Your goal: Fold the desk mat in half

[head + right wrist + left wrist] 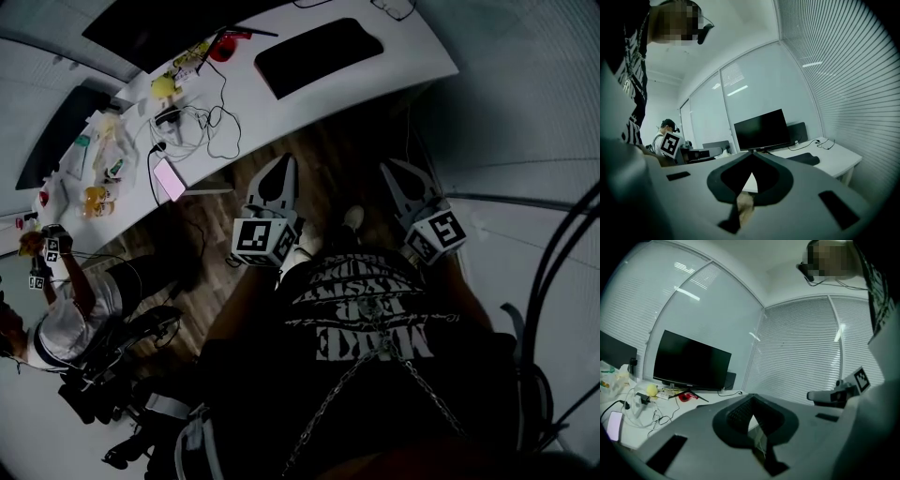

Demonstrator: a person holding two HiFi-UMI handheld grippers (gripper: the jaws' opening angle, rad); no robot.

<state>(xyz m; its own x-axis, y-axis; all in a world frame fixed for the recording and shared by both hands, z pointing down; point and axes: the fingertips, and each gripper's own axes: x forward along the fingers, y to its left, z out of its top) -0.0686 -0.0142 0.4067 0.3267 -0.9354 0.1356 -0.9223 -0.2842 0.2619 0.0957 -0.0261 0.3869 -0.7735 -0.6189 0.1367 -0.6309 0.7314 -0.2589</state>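
Observation:
The black desk mat [319, 54] lies flat and unfolded at the far right end of the white desk [412, 47]. It also shows in the right gripper view as a dark mat [802, 159] on the desk top. Both grippers hover over the wooden floor, well short of the desk and close to my body. The left gripper [278, 171] is shut, its jaws meeting at a point [752, 397] with nothing between them. My right gripper [394, 172] is shut and empty too [751, 154]. Neither one touches the mat.
A black monitor [689, 361] stands at the back of the desk. Left of the mat lie tangled cables [202, 127], a pink phone [169, 178], a red object [222, 47] and a yellow ball [164, 86]. Another person [56, 309] sits at the lower left.

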